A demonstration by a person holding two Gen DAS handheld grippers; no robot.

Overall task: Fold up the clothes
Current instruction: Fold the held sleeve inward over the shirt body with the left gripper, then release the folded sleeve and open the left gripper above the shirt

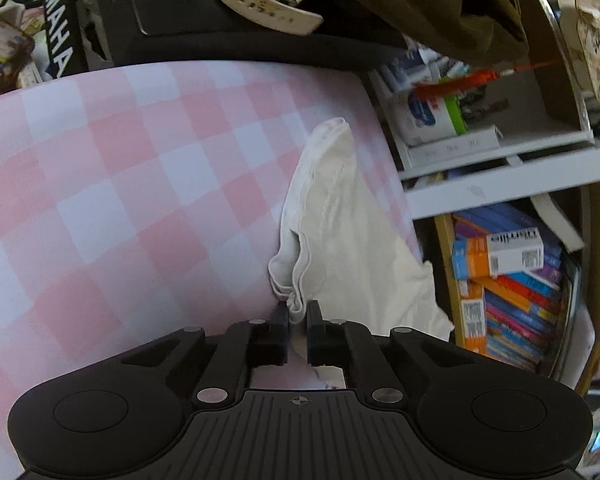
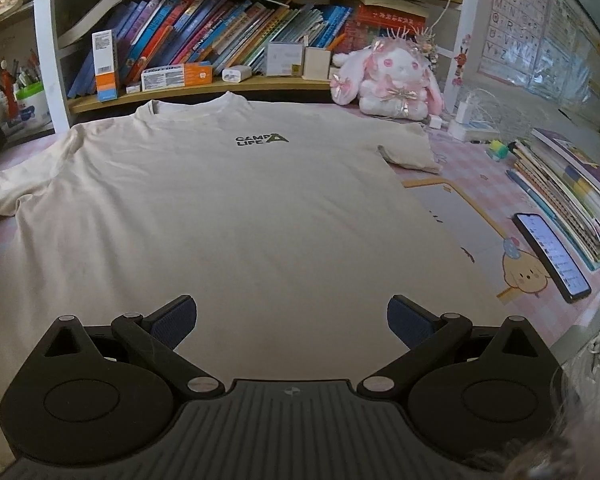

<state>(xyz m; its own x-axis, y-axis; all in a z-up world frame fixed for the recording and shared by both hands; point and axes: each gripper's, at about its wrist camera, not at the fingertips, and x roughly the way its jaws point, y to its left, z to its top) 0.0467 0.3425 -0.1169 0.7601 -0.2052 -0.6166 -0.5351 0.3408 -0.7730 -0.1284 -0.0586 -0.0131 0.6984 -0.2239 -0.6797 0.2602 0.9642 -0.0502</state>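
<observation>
A cream T-shirt (image 2: pixel 236 216) with a small "CAMP LIFE" print lies flat and face up on the pink checked table, collar toward the bookshelf. My right gripper (image 2: pixel 292 320) is open and empty, just above the shirt's lower part. My left gripper (image 1: pixel 298 316) is shut on the hem of the shirt's sleeve (image 1: pixel 340 220), which is bunched and lifted off the pink checked cloth (image 1: pixel 120 184) near the table's edge. In the right wrist view the far-left sleeve end is cut off by the frame.
A bookshelf (image 2: pixel 204 40) with books runs behind the table. A pink plush rabbit (image 2: pixel 392 80), a charger and cables stand at the back right. A phone (image 2: pixel 552 256) and stacked books (image 2: pixel 568 188) lie at the right. Dark equipment (image 1: pixel 220 20) sits beyond the left gripper.
</observation>
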